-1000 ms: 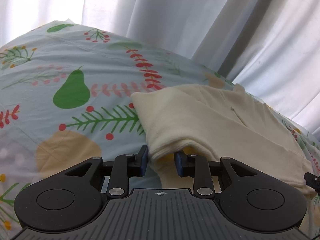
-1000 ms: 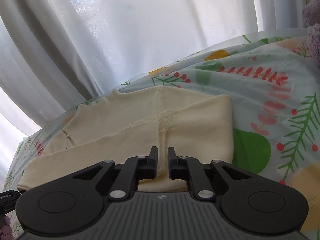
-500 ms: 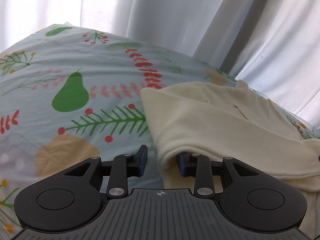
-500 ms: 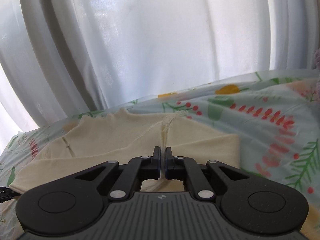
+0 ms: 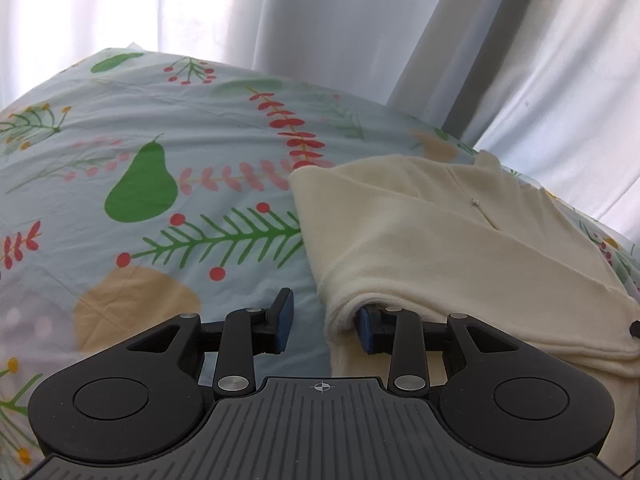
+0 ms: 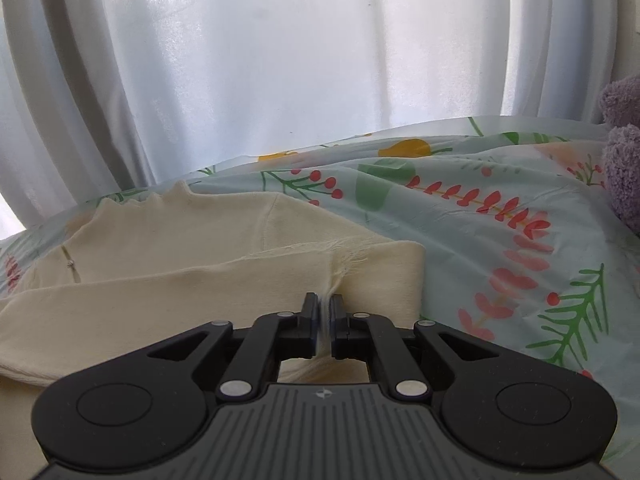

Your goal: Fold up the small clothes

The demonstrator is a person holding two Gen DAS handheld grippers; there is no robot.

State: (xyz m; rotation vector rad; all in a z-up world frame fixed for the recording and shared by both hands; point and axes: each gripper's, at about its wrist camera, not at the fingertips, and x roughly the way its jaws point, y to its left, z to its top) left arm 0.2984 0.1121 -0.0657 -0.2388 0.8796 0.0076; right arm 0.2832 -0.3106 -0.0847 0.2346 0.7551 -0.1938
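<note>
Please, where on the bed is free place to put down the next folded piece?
Free: the printed sheet left of the cream garment, and the patch between it and the purple plush. Crowded: where left gripper and right gripper work.

Clear: I see bare bedsheet (image 5: 168, 248) left of garment (image 5: 420, 240) | Blocked: curtain (image 6: 280, 80) behind, purple plush (image 6: 624, 152) right.

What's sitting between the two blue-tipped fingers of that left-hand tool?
In the left wrist view, the folded edge of the cream garment sits between the left gripper's fingers, draped over the one on the picture's right; beside it shows a strip of the printed bedsheet.
</note>
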